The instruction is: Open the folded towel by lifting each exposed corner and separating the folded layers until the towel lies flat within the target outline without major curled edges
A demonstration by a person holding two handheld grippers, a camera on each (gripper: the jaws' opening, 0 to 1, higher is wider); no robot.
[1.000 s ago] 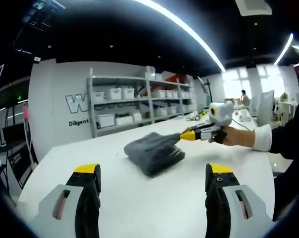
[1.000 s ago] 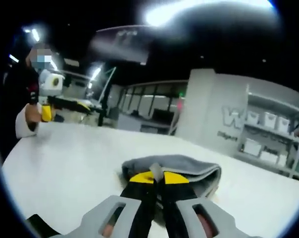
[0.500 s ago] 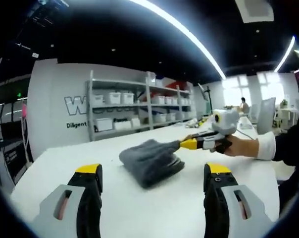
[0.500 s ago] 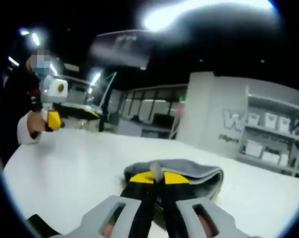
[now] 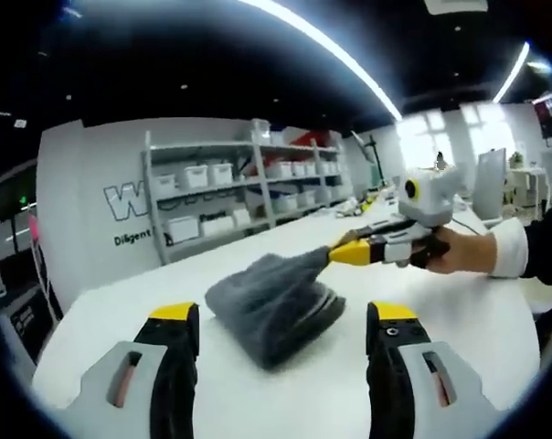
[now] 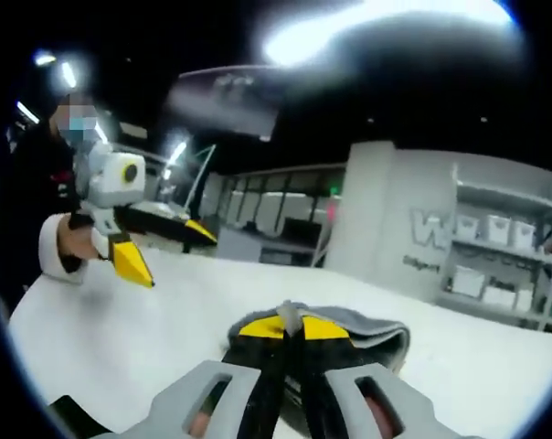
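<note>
Well, white table (image 5: 93, 329), shelving (image 5: 230, 197) behind.

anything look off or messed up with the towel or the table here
Nothing stands out. The grey towel is still folded in layers on the white table, with the right tool shut on one corner, lifting it slightly. The left tool is open and apart from the towel. No spills or damage show.

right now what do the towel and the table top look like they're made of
Towel: grey, soft pile cloth, likely microfibre or terry; matte, fuzzy surface, stacked fold layers at its edge. Table: smooth white top, probably laminate or coated board; faint sheen, no grain visible.
</note>
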